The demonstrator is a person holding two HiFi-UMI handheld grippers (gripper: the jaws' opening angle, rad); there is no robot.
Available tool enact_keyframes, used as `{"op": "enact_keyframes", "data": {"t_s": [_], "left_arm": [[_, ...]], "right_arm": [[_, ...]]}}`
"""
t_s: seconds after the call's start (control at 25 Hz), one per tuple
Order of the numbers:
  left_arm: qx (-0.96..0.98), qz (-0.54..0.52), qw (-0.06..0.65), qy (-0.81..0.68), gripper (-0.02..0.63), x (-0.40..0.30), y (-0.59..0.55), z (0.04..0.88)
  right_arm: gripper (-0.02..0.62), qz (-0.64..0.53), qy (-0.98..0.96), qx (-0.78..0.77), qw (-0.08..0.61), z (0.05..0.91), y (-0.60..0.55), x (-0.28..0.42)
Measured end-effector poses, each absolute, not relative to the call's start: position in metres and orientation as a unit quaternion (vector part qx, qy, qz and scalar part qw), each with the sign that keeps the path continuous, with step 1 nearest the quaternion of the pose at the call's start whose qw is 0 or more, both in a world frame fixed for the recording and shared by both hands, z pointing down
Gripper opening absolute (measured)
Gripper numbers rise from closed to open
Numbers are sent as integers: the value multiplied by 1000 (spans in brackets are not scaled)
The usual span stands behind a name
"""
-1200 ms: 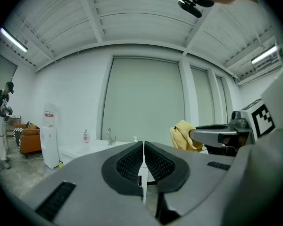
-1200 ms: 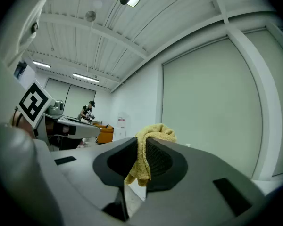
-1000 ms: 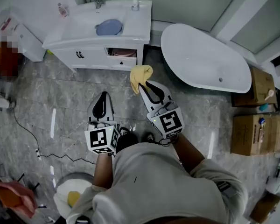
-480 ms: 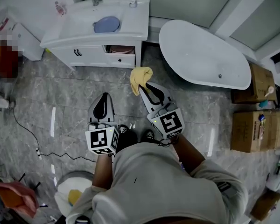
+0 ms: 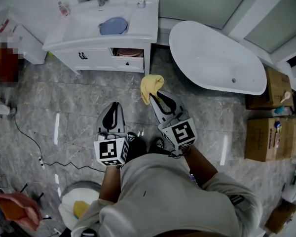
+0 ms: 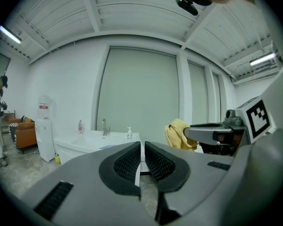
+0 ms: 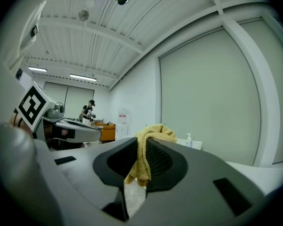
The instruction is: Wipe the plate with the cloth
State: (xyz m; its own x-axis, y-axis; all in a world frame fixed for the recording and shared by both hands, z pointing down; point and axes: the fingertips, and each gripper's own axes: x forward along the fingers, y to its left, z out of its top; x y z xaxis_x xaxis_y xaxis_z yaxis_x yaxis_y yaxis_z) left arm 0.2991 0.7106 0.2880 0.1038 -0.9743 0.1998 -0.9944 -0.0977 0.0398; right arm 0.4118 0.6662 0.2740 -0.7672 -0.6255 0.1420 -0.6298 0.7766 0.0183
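Our left gripper's [image 6: 141, 149] black ribbed fingers [image 6: 126, 164] sit almost together, nothing between them; the right gripper [image 6: 189, 133] alongside holds a crumpled yellow cloth [image 6: 177, 133].

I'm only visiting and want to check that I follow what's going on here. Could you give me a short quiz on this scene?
1. True or false: the blue plate lies on the floor.
2. What is pinched in the right hand-held gripper? A) a yellow cloth B) a sponge C) nothing
3. Fill in: the left hand-held gripper has its jaws together on ___.

Key: 1 false, it sits in the washbasin. 2 A. 3 nothing.
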Motion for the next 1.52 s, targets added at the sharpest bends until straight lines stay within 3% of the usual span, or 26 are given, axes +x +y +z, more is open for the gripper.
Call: {"op": "enact_keyframes", "data": {"t_s": [0.96, 1.52], "left_arm": [[758, 71, 109, -639, 67, 157, 644, 320], [746, 90, 111, -650, 67, 130, 463, 324]], "right_arm": [[54, 19, -931, 349, 107, 300, 608, 274], [54, 19, -944, 315, 95, 300, 419, 237]]}}
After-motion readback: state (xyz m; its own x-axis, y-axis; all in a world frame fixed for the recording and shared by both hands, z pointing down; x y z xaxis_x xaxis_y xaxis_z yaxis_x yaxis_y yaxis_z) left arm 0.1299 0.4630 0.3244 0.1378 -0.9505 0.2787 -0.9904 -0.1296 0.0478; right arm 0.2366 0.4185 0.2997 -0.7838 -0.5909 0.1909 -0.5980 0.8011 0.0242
